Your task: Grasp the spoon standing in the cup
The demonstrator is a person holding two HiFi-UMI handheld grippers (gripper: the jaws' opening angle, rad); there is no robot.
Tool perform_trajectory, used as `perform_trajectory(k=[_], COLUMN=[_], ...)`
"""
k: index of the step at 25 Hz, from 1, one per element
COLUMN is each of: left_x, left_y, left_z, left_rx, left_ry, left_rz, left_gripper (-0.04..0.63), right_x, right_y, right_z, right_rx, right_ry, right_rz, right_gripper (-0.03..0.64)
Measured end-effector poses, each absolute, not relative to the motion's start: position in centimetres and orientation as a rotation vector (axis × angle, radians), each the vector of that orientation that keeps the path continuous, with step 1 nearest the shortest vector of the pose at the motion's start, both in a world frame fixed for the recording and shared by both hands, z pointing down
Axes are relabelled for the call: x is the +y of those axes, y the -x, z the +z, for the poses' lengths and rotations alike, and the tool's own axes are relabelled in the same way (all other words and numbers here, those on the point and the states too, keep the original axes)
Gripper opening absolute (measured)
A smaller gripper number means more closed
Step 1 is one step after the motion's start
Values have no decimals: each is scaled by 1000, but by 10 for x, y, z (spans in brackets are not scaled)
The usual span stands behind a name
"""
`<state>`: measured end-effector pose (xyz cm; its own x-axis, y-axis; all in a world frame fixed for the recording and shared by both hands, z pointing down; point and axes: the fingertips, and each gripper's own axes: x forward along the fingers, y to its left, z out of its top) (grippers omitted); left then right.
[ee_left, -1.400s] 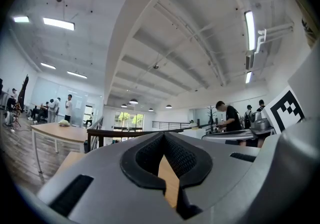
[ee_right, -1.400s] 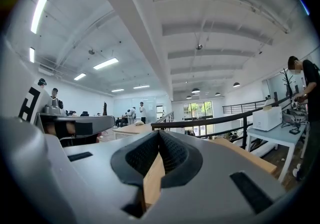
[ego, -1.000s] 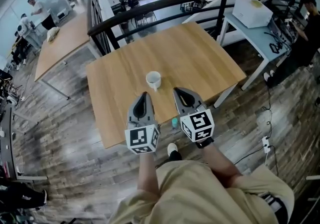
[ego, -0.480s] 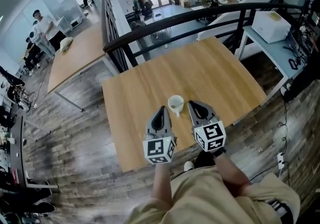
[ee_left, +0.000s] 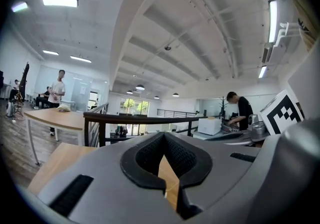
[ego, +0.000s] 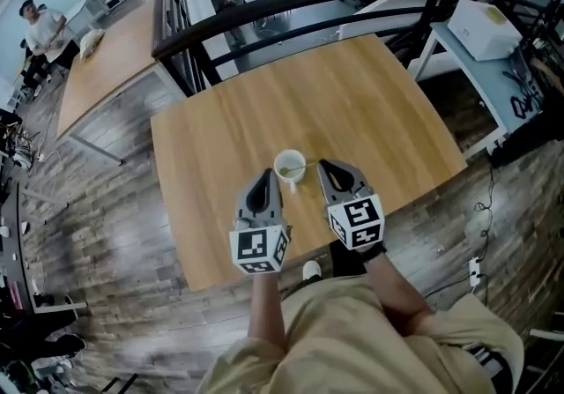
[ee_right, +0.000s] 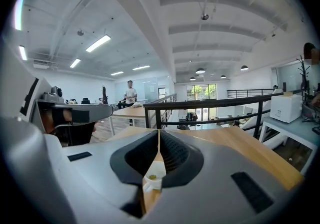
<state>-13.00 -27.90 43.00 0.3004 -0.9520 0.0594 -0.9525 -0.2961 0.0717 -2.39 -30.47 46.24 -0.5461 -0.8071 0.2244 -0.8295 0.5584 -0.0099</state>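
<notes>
Nearest in the head view are the person's khaki trousers [ego: 352,339] and both forearms, each holding a gripper with its marker cube toward the camera. The left gripper [ego: 266,174] and the right gripper [ego: 324,164] sit side by side over the near edge of the wooden surface [ego: 370,92], neither holding anything. Each gripper's own view shows its jaws closed, tips meeting at the far end with a narrow slit behind them.

Only the head view gives the layout: the white cup [ego: 290,163] stands on the surface between the two gripper tips, near both and touching neither. The pale green spoon [ego: 294,170] sits in it, leaning toward the right gripper's side.

Through the slit of the right gripper [ee_right: 159,132], the cup [ee_right: 152,180] shows with a greenish bit of spoon [ee_right: 153,176] inside. The slit of the left gripper [ee_left: 163,135] frames only bare wood.

Beyond the surface runs a black railing [ego: 264,9]. Past it the left gripper view shows a person [ee_left: 242,110] beside a white box [ee_left: 210,126], and the right gripper view a person [ee_right: 130,92] standing at another table [ee_right: 131,113]
</notes>
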Motion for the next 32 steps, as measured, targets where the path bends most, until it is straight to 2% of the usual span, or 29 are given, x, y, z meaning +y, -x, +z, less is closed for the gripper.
perform_trajectory(k=[11, 14, 22, 32], left_x=[-320, -328, -349, -362], left_y=[128, 132, 140, 138], left_z=[481, 493, 525, 544], left_rx=[-1807, -1807, -1795, -1823], left_ry=[-2358, -2327, -2225, -2213], left_rz=[61, 71, 65, 135], left_gripper=[5, 5, 5, 5], right_x=[-338, -342, -363, -374], right_y=[27, 34, 44, 43], right_z=[549, 572, 619, 662], right_rx=[-2489, -2457, -2403, -2343], right_ry=[-1205, -1143, -1098, -1096], right_rz=[303, 324, 443, 655], right_gripper=[17, 69, 138, 156])
